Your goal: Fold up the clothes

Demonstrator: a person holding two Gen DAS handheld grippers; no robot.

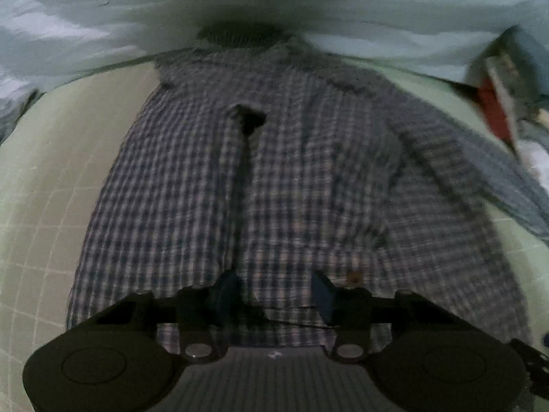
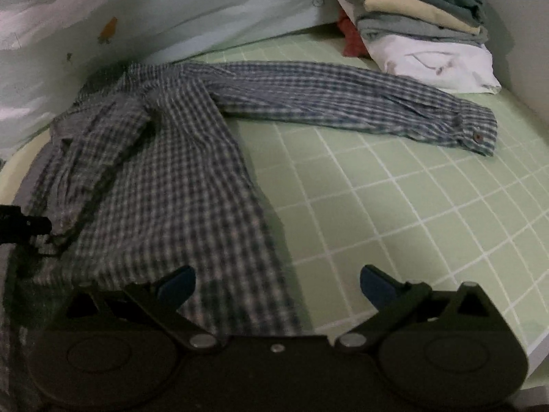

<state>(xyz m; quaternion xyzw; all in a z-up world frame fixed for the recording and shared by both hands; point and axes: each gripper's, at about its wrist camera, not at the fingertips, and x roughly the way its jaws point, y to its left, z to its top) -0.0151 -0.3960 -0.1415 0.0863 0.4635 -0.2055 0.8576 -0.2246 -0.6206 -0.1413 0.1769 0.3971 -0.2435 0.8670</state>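
Note:
A blue-and-white checked shirt (image 1: pixel 274 178) lies flat on a green grid mat (image 1: pixel 44 185), collar at the far side. My left gripper (image 1: pixel 278 292) hovers over the shirt's near hem, its blue-padded jaws apart with cloth under them, nothing clamped. In the right wrist view the shirt (image 2: pixel 164 178) lies at the left, one long sleeve (image 2: pixel 343 99) stretched out to the right, cuff buttoned. My right gripper (image 2: pixel 278 281) is wide open over the shirt's right side edge; its left finger is over the cloth, its right over the bare mat (image 2: pixel 394 189).
A stack of folded clothes (image 2: pixel 422 24) stands at the far right corner of the mat. A pale sheet with orange prints (image 2: pixel 137 17) rises behind the shirt. The mat's near right edge (image 2: pixel 535 343) is close to my right gripper.

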